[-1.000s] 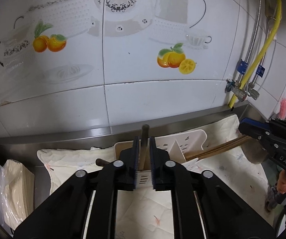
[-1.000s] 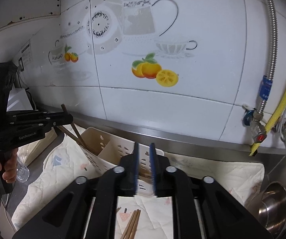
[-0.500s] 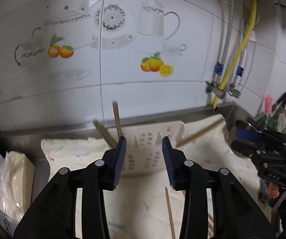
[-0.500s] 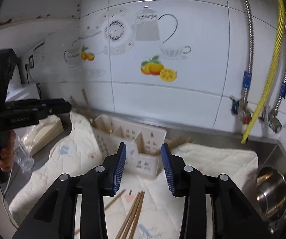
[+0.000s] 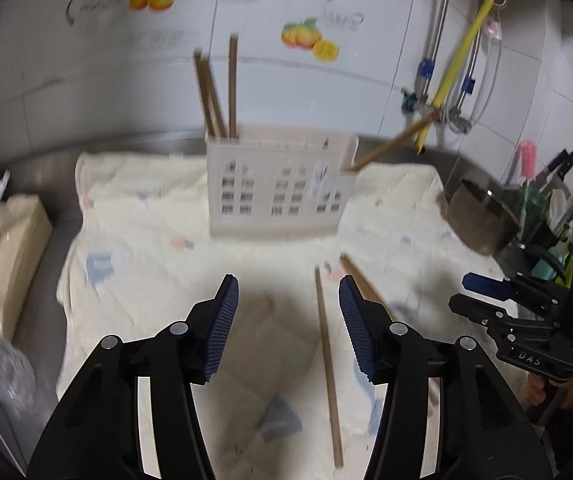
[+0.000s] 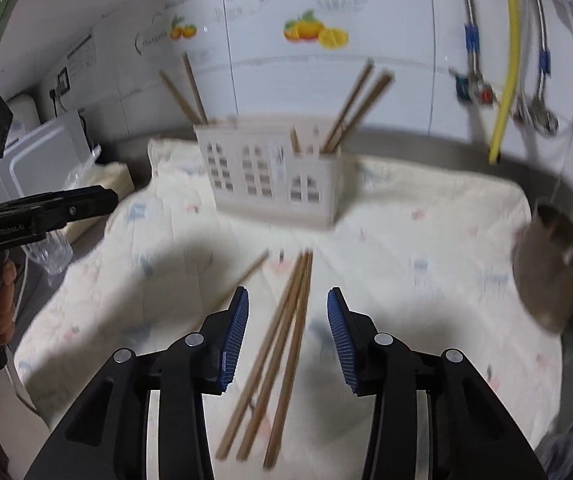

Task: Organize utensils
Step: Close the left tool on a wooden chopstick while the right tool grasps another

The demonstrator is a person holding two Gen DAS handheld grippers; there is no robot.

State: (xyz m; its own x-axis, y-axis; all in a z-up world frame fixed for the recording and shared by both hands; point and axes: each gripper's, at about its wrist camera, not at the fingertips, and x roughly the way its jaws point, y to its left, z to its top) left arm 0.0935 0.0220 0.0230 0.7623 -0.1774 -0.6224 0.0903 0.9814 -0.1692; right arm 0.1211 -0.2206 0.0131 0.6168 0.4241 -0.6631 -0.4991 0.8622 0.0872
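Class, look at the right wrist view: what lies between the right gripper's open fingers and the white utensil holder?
In the right wrist view, loose chopsticks lie on the cloth between the right gripper and the utensil holder.

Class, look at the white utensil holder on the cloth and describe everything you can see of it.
The white utensil holder looks like plastic, a box with window-shaped cutouts in its front wall and dividers inside. It stands upright on the quilted cloth near the tiled wall. Wooden chopsticks lean out of its end compartments. Neither hand-held gripper touches it.
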